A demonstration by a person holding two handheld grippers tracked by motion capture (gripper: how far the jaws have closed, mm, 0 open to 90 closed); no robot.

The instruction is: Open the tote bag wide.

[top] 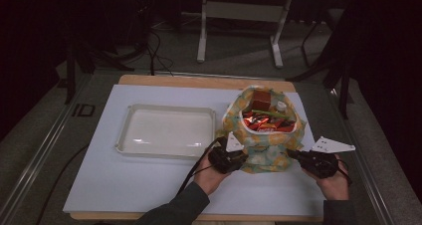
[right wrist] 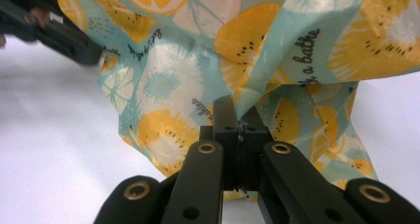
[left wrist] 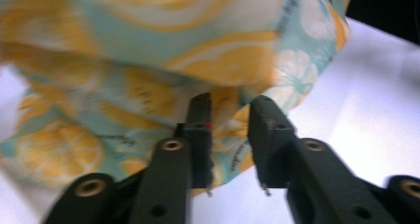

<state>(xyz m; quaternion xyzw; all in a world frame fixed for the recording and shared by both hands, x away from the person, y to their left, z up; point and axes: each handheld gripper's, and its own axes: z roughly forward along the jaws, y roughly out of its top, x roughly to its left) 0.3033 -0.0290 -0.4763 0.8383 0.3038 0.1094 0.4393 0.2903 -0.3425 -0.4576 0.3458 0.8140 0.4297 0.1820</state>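
A cloth bag (top: 263,153) printed with orange citrus slices on pale blue stands at the right of the white board, its top open on red snack packets (top: 266,120). My left gripper (top: 244,158) is at the bag's lower left corner. In the left gripper view its jaws (left wrist: 230,102) stand apart, with the bag's cloth (left wrist: 148,60) between and behind them and unpinched. My right gripper (top: 292,154) is at the bag's lower right. The right gripper view has it (right wrist: 237,112) shut on a fold of the cloth (right wrist: 257,50), with the left gripper (right wrist: 64,35) farther off.
A shallow white tray (top: 169,107) lies to the left of the bag on the white board (top: 149,185), which rests on a wooden tabletop. A metal frame stands on the floor beyond the table's far edge.
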